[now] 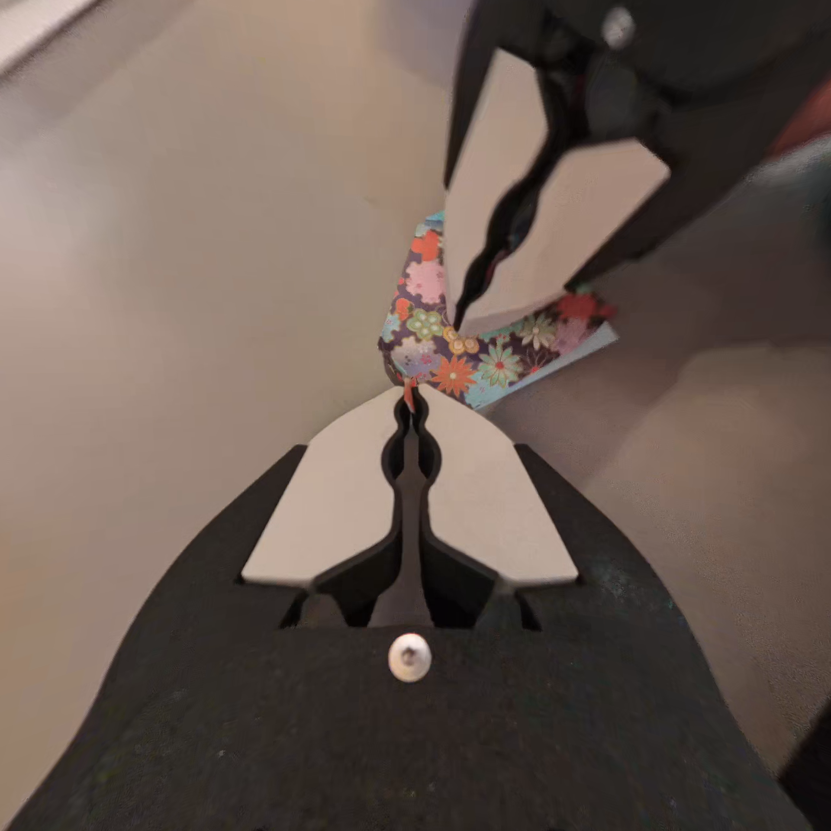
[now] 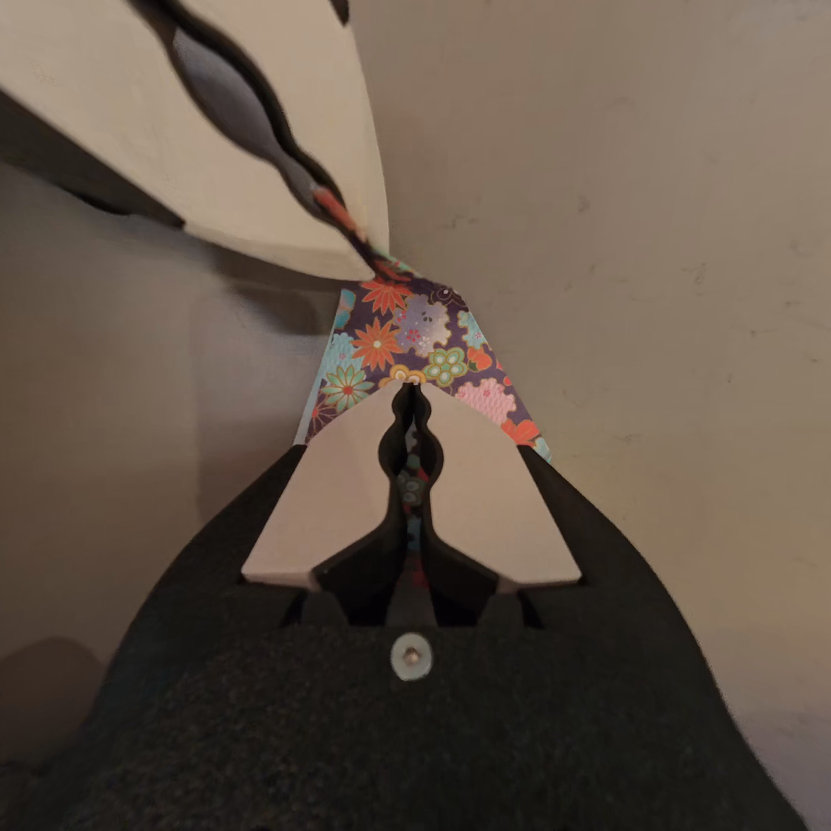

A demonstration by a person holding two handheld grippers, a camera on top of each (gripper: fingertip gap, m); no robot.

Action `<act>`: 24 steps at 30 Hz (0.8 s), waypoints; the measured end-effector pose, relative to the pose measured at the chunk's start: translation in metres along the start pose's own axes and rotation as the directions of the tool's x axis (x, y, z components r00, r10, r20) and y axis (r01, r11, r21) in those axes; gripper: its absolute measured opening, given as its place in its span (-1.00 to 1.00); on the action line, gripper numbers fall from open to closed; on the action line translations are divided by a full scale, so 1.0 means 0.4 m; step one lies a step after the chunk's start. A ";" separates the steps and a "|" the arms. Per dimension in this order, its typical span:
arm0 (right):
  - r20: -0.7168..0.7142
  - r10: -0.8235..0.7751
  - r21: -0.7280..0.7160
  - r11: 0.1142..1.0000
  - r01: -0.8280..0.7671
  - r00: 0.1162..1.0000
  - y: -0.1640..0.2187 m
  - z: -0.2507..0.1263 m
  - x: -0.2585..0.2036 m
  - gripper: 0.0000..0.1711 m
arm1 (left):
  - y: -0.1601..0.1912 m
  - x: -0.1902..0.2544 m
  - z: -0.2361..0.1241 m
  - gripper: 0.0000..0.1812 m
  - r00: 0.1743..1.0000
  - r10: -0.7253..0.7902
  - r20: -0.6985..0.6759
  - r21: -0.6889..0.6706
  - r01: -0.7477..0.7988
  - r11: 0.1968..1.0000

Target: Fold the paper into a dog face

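Observation:
The floral-patterned paper (image 1: 467, 359), with a pale blue back, is folded and hangs between both grippers over the beige table (image 1: 180, 270). My left gripper (image 1: 411, 398) is shut on one corner tip of the paper; a red sliver shows between its pads. My right gripper (image 1: 458, 320) comes in from the upper right and is shut on the paper's middle. In the right wrist view the paper (image 2: 404, 332) spreads out ahead of the right gripper (image 2: 411, 386), and its pattern shows between the fingers. The left gripper (image 2: 371, 267) pinches the far corner there.
A pale strip along the table's far edge (image 1: 36, 27) shows at the upper left. The table surface (image 2: 629, 270) has faint marks. The two grippers stand close together, tip to tip.

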State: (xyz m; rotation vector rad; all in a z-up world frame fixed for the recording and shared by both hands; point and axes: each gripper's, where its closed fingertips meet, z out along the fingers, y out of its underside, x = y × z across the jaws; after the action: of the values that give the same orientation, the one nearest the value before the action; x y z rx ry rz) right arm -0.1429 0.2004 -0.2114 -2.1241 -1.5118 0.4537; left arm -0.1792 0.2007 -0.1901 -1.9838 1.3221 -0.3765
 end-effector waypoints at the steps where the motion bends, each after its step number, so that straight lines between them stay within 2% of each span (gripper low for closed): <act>1: -0.002 0.003 -0.003 1.000 -0.003 1.000 0.000 0.000 0.000 -1.00 | 0.002 0.001 0.004 -1.00 0.994 0.106 0.039 -0.021 -0.105 0.994; 3: -0.007 -0.001 -0.008 1.000 0.001 1.000 0.000 0.000 0.000 -1.00 | 0.009 0.007 0.015 -1.00 0.951 0.292 0.098 -0.076 -0.286 0.955; 6: 0.003 -0.018 0.005 1.000 0.018 1.000 0.000 0.000 0.000 -1.00 | 0.016 0.021 0.028 -1.00 0.899 0.420 0.123 -0.111 -0.408 0.906; 8: 0.012 -0.042 0.013 0.999 0.041 0.999 0.000 0.000 -0.001 -0.93 | 0.020 0.026 0.034 -1.00 0.886 0.447 0.124 -0.124 -0.434 0.893; 10: 0.050 -0.131 0.020 0.991 0.130 0.990 -0.001 -0.002 -0.020 -0.86 | 0.020 0.027 0.034 -1.00 0.882 0.454 0.123 -0.126 -0.440 0.889; 13: 0.048 -0.210 0.069 0.976 0.207 0.977 -0.019 0.001 -0.029 -0.68 | 0.019 0.024 0.031 -1.00 0.887 0.445 0.118 -0.123 -0.432 0.893; 17: 0.073 -0.235 0.112 0.968 0.227 0.969 -0.039 0.013 -0.029 -0.59 | 0.025 0.022 0.032 -1.00 0.883 0.455 0.116 -0.134 -0.440 0.888; 24: 0.111 -0.214 0.097 0.974 0.204 0.970 -0.041 0.024 -0.014 -0.50 | 0.029 0.024 0.033 -1.00 0.854 0.506 0.121 -0.148 -0.489 0.860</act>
State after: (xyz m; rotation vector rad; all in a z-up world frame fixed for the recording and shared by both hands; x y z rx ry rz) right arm -0.1624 0.2013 -0.2100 -1.8768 -1.7309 0.5677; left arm -0.1751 0.1947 -0.2089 -1.6289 1.7164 0.1043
